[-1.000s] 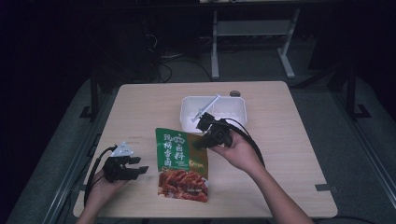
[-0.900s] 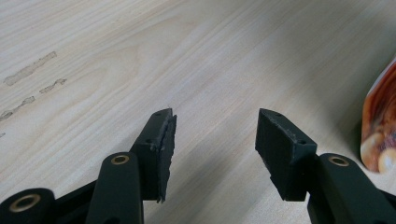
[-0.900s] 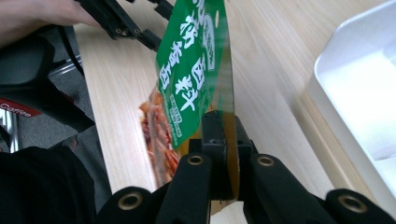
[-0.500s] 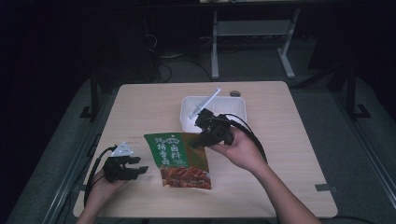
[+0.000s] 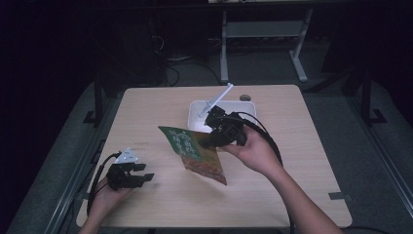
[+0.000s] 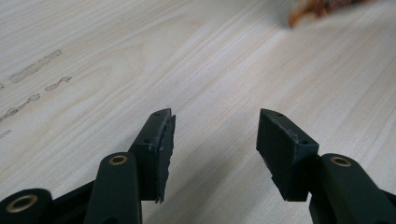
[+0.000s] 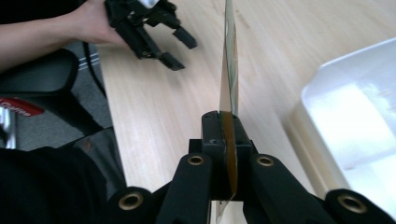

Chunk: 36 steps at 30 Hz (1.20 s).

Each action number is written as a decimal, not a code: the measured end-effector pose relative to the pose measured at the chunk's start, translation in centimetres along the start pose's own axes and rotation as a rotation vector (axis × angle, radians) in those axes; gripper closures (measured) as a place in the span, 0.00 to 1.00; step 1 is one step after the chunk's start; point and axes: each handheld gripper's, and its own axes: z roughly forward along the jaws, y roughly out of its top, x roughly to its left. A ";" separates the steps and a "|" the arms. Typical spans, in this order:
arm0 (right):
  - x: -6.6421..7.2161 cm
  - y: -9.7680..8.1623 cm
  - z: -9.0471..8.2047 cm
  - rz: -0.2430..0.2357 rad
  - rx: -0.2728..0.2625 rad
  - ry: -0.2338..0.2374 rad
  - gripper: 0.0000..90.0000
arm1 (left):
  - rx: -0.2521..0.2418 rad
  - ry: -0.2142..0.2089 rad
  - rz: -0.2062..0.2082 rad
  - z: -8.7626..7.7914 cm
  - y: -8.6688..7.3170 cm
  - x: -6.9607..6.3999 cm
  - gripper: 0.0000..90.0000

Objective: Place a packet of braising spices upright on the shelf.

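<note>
Right gripper (image 5: 210, 138) fingers are pinching the green food packet (image 5: 194, 152) above the table (image 5: 292, 161); left gripper (image 5: 144, 172) fingers are resting spread, empty.

The table (image 5: 160, 204) has a pale, matt wood-grain top with a few faint scuff marks. The printed food pouch (image 5: 195, 152) looks like thin glossy film. The tray (image 5: 197, 109) is smooth white plastic. Both grippers' jaws are matt black plastic
</note>
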 end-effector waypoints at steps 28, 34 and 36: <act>-4.3 1.4 -5.3 0.131 -0.118 -0.123 1.00 | 0.001 0.011 -0.005 0.1 0.0 0.0 0.43; -4.9 2.0 -6.0 0.154 -0.129 -0.150 1.00 | 0.000 0.010 -0.006 0.1 0.0 0.0 0.43; -5.2 2.1 -6.2 0.153 -0.133 -0.160 1.00 | 0.000 0.010 -0.006 0.1 0.0 0.0 0.43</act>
